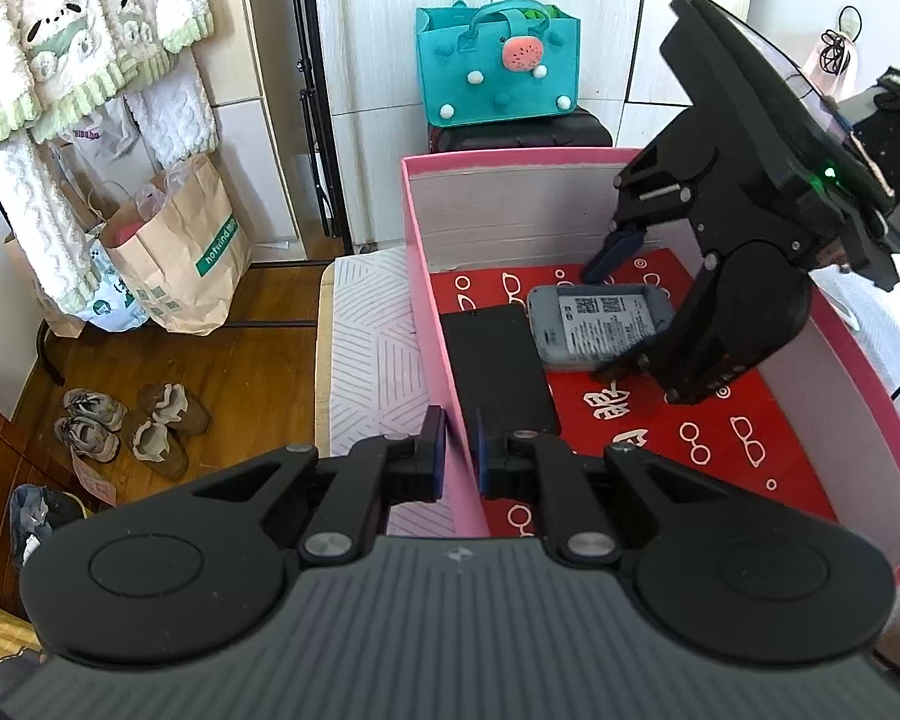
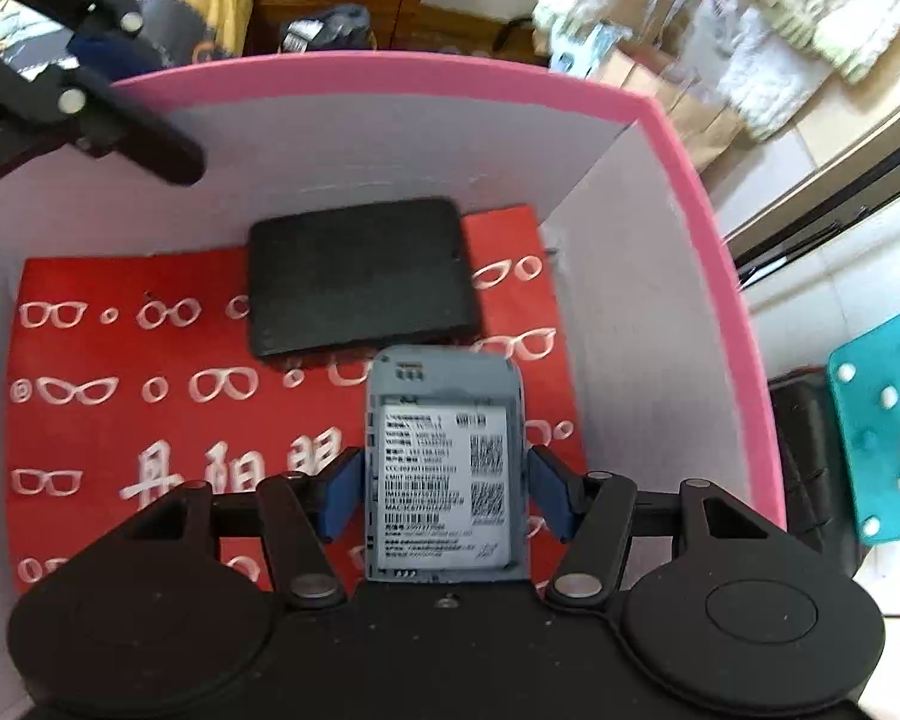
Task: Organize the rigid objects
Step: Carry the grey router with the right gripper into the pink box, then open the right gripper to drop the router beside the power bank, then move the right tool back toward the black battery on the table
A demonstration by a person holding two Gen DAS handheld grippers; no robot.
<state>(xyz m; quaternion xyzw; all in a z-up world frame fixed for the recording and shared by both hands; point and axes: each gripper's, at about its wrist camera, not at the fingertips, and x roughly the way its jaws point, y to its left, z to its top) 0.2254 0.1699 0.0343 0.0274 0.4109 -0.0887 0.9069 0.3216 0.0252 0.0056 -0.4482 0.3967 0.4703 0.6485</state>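
Note:
A pink box [image 1: 427, 276] with a red printed bottom holds a flat black device [image 1: 498, 369] and a grey device with a label of QR codes [image 1: 600, 324]. In the right wrist view the grey device [image 2: 444, 468] lies between my right gripper's [image 2: 444, 489] blue pads, which stand slightly apart from its sides; the black device [image 2: 360, 276] lies beyond it. In the left wrist view my right gripper [image 1: 606, 312] reaches into the box over the grey device. My left gripper [image 1: 461, 459] straddles the box's near left wall with a narrow gap and holds nothing.
A teal felt bag [image 1: 498, 69] stands on a black case behind the box. Paper bags [image 1: 180, 258] and shoes [image 1: 126, 426] are on the wooden floor at left. The box sits on a patterned white surface [image 1: 372, 360].

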